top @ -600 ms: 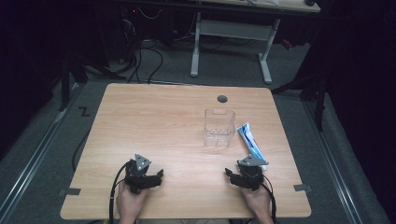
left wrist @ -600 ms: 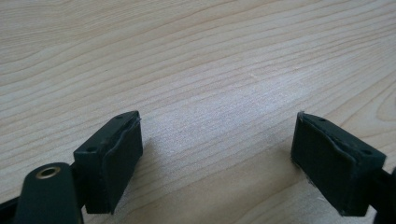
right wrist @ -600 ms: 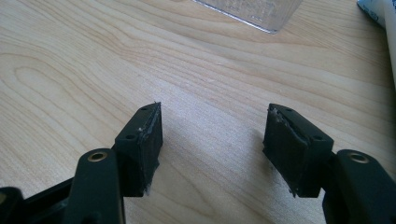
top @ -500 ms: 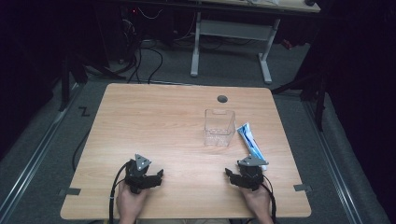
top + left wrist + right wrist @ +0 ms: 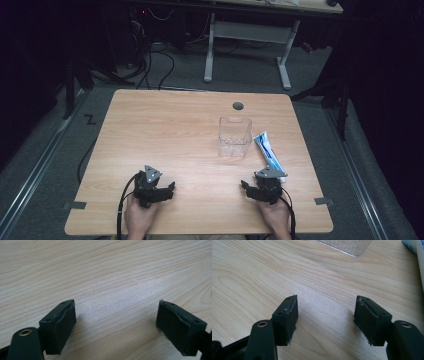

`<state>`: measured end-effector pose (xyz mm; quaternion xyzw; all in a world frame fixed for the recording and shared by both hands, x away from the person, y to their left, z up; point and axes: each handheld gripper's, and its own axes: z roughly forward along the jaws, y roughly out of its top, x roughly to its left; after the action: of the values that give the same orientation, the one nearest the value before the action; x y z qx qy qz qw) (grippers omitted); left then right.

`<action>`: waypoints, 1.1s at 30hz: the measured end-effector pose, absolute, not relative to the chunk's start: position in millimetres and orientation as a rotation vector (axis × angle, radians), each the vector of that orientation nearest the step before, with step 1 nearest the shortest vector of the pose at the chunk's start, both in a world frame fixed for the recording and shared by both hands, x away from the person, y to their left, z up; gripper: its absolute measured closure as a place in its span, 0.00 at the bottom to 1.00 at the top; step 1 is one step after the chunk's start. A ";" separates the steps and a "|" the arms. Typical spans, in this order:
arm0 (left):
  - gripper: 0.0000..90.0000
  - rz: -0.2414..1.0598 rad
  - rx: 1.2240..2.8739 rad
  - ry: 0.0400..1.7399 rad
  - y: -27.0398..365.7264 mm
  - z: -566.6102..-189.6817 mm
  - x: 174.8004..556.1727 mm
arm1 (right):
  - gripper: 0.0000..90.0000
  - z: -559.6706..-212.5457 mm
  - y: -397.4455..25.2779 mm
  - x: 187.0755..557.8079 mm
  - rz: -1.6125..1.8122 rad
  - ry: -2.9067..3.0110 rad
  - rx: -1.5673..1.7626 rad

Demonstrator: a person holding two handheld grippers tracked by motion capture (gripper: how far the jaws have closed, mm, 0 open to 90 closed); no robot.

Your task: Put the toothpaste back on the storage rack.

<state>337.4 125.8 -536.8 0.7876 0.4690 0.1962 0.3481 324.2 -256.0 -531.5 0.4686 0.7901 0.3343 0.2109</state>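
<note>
Item: wooden bench (image 5: 180, 135), light grain, with a dark round cable hole (image 5: 238, 105) near its far edge.

Item: clear plastic container (image 5: 234, 136), open-topped and upright, right of centre on the bench. We see nothing inside it. Its lower edge (image 5: 343, 246) appears at the top of the right gripper view.

Item: toothpaste tube (image 5: 269, 155), blue and white, lying flat just beside the container on its right, apart from it as far as we can tell. Its near end lies close to the right tongs (image 5: 256, 189); whether they touch we cannot tell from the high view. A strip of the tube (image 5: 415, 250) crosses the upper right corner of the right gripper view.

Item: left tongs (image 5: 160, 189), held low at the near left of the bench, jaws spread wide with bare wood between them (image 5: 116, 317), grasping nothing.

Item: right tongs, held low at the near right, jaws likewise spread (image 5: 325, 317), grasping nothing, pointed toward the container.

Status: we judge the work barely begun. The tube is the nearest thing to the tongs and the likely object; it lies untouched on the bench, outside the container. Left to do, by our reading: bring the right tongs over the tube, clench on it, lift it, and set it in the container.
</note>
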 end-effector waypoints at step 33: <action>0.19 0.506 2.047 1.207 125.6 -536.7 337.3 | 0.41 -529.2 -259.6 326.6 0.980 2.176 1.404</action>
<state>337.3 125.6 -536.7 0.7897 0.4656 0.1952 0.3485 326.6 -259.6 -529.2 0.4982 0.7723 0.3479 0.1852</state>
